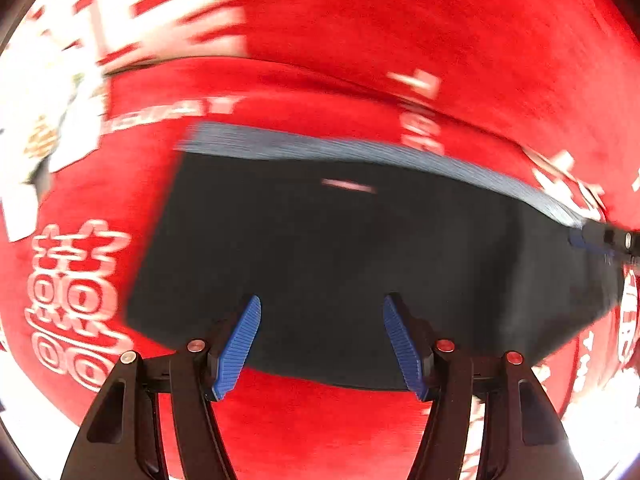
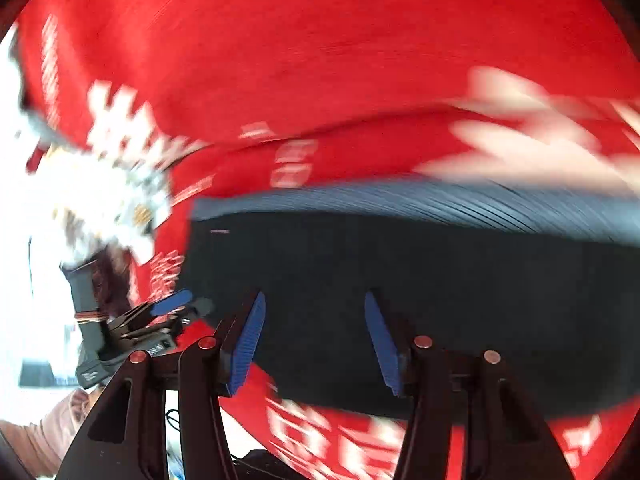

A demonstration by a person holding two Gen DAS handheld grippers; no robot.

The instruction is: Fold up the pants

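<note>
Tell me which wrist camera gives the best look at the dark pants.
The left wrist view. There the dark pants lie nearly whole on the red cloth, with the grey-blue band along the far edge and the left side edge visible. The right wrist view shows the pants more blurred and cut off at the right.

Motion blur smears the white print [image 1: 80,300] on the red cloth [image 2: 320,60]; the pants [image 2: 480,300] run off the right wrist view's right edge.

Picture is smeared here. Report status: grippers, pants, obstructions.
Left gripper open, empty. Right gripper open, empty. Black pants folded flat on red cloth, nobody gripping. Nothing on top.
</note>
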